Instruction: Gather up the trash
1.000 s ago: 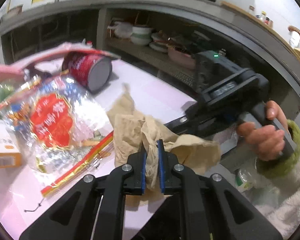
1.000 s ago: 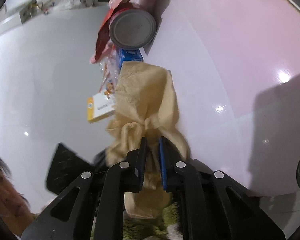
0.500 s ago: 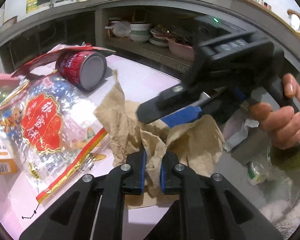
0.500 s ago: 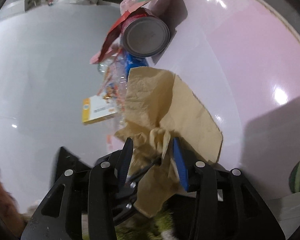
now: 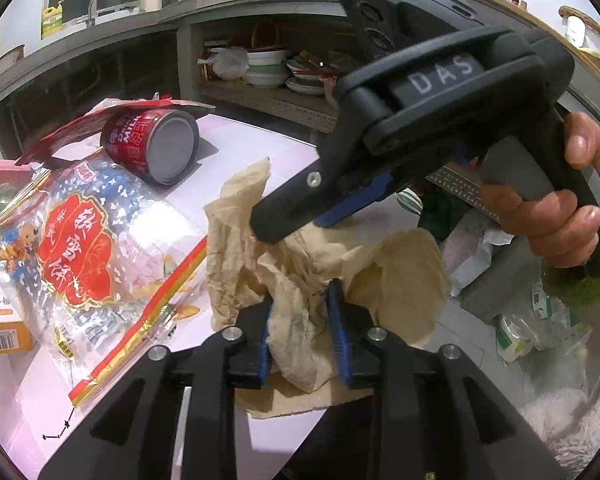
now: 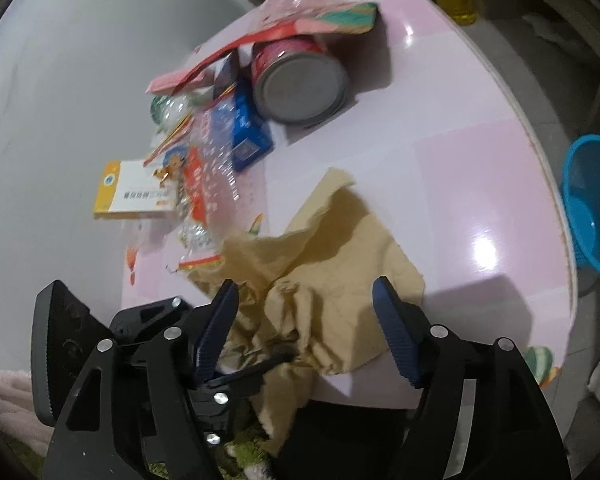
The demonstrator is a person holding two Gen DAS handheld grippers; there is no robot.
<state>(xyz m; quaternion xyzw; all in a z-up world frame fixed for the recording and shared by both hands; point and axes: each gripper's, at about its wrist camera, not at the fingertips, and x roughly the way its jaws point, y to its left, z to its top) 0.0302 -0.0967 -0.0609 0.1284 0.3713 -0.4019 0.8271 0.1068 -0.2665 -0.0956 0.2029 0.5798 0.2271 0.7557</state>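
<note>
Crumpled brown paper (image 5: 300,292) beside the red can (image 5: 152,144): left gripper (image 5: 302,336) opening, pads touching it; right gripper (image 6: 306,332) opening wide above, clear.

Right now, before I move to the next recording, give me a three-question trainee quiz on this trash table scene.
1. True or false: the red can stands upright.
2. Which hand-held gripper has the crumpled brown paper between its pads: A left, B right?
3. What colour is the basket beside the table?

Key: 1 false, it lies on its side. 2 A; the right one's jaws are opening, clear of the paper. 3 blue.
</note>
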